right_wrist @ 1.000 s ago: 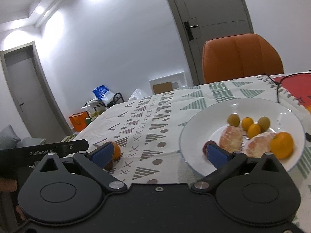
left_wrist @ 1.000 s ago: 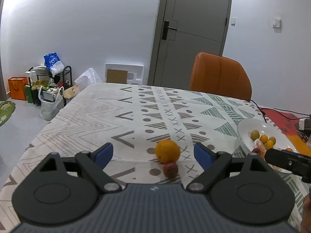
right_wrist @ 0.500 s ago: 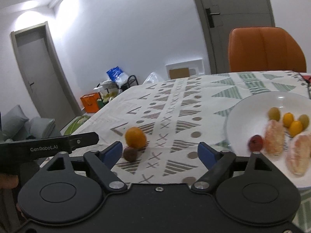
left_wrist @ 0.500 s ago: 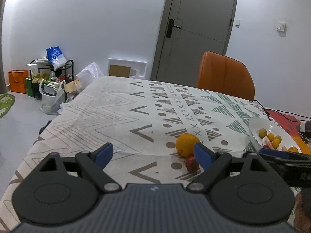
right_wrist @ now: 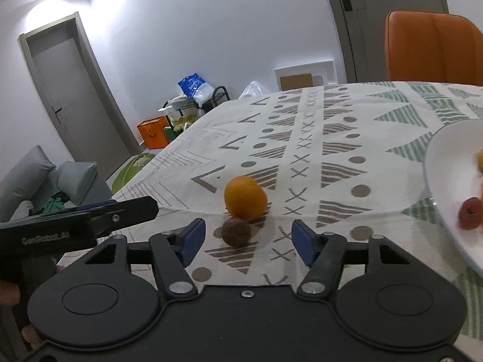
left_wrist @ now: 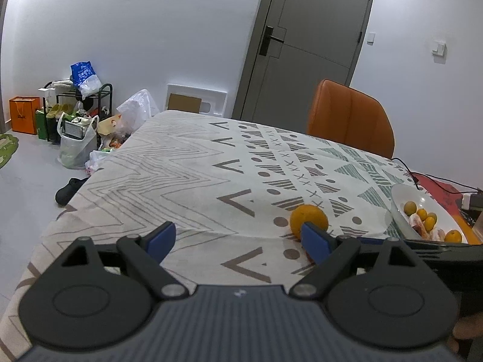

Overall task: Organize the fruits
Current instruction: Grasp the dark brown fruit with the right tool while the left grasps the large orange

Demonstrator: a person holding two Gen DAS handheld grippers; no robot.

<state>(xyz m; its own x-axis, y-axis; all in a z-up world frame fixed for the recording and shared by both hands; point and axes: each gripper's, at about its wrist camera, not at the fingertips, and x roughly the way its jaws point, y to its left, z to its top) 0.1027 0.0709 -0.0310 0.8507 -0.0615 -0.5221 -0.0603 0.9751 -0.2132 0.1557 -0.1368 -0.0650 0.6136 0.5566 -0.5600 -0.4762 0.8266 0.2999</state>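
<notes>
Right hand-held gripper (right_wrist: pixel 248 238) now nearer one orange (right_wrist: pixel 245 196), one brown fruit (right_wrist: pixel 236 231); both grippers' fingers apart.

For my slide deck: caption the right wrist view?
Open right gripper faces a small brown fruit and orange on the patterned tablecloth.

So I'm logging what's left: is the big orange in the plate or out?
Out. The orange sits on the tablecloth, left of the plate.

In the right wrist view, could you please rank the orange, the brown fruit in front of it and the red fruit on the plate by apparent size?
1. Orange.
2 and 3. Brown fruit and red fruit: too alike to rank, and the red one is blurred.
</notes>
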